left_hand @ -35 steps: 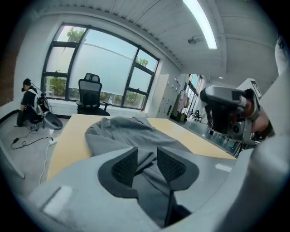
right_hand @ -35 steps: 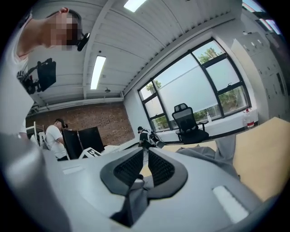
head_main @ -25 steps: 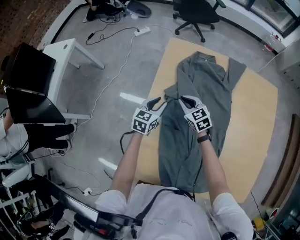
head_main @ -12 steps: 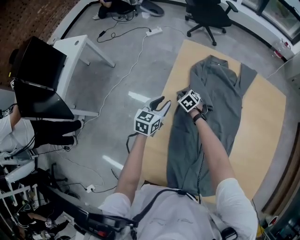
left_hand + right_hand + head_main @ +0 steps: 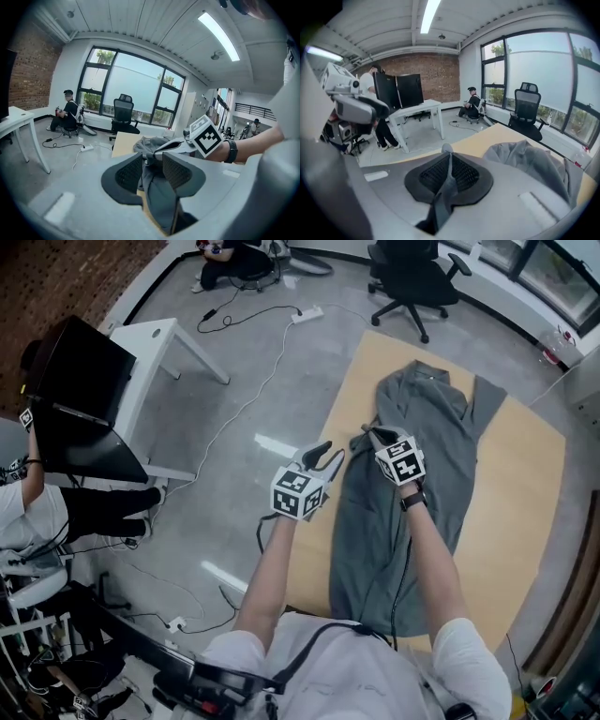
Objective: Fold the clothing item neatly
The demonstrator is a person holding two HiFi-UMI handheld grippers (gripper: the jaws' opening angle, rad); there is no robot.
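A grey shirt (image 5: 367, 540) lies lengthwise on the wooden table (image 5: 511, 512), collar at the far end. My right gripper (image 5: 373, 434) is over the shirt's upper left part. Its jaws have just been closing and are shut on a thin fold of the grey cloth (image 5: 443, 197), which hangs down out of the pads (image 5: 461, 176). My left gripper (image 5: 322, 457) hovers at the shirt's left edge, a little nearer to me, jaws apart. In the left gripper view the shirt (image 5: 161, 199) shows through the gap between the bare pads (image 5: 129, 172), and the right gripper (image 5: 161, 146) is just beyond.
The table's left edge (image 5: 323, 474) runs right under the left gripper, with grey floor beyond. A white desk (image 5: 155, 338) with black screens (image 5: 75, 399) stands at the left, beside a seated person (image 5: 28, 512). An office chair (image 5: 412, 277) and a power strip with cables (image 5: 309, 312) are at the far end.
The right gripper went down onto the shirt's left part, then drew back towards me, shut on a fold. The left gripper stayed open and rose slightly by the table edge.
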